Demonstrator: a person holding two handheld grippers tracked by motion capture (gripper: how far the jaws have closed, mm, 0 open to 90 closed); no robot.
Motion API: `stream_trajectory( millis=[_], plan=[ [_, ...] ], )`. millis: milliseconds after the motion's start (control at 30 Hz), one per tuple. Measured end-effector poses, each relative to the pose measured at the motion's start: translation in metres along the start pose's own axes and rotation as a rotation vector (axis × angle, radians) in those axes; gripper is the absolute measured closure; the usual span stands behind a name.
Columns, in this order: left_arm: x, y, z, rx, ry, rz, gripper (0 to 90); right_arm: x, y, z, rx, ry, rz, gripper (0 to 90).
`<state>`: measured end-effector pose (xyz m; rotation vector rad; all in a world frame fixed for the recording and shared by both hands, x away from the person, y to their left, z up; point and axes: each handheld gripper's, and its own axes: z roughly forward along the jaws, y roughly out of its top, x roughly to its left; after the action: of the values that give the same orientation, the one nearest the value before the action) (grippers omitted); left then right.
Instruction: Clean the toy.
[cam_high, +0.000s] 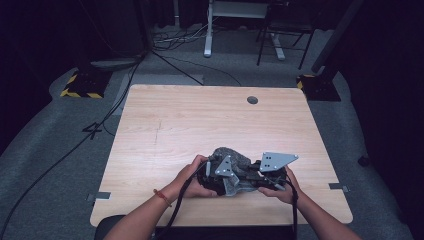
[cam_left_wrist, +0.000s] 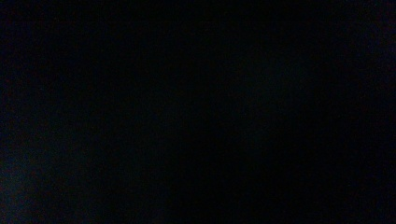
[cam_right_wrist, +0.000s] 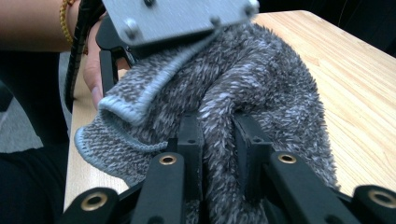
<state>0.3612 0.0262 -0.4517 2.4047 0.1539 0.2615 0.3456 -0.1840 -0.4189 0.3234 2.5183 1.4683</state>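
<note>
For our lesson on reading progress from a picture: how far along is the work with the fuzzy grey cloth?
Done: both hand-held grippers have taken hold. The right hand-held gripper pinches a fold of the grey cloth; the left hand-held gripper is shut at the cloth's other side, its hold hidden. In hand: the cloth sits bunched near the front of the table. Left: it is neither spread flat nor neatly folded.

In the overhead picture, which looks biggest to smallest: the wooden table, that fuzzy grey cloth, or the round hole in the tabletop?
1. wooden table
2. fuzzy grey cloth, partly hidden by the claws
3. round hole
</note>
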Motion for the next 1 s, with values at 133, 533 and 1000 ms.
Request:
stream_trajectory(
  millis=[133, 533, 1000],
  plan=[
    [0.001, -0.001, -0.005, -0.015, 0.007, -0.001, 33.3, -0.005, -0.004, -0.001, 0.047, -0.057, -0.011, 75.4],
    [0.002, 0.001, -0.025, -0.126, 0.016, -0.002, 33.3, -0.028, -0.028, 0.003, 0.105, -0.024, 0.079, 75.4],
    [0.002, -0.003, -0.018, -0.087, 0.011, 0.009, 32.8, -0.021, -0.023, -0.004, 0.028, 0.015, 0.075, 75.5]
  ],
)
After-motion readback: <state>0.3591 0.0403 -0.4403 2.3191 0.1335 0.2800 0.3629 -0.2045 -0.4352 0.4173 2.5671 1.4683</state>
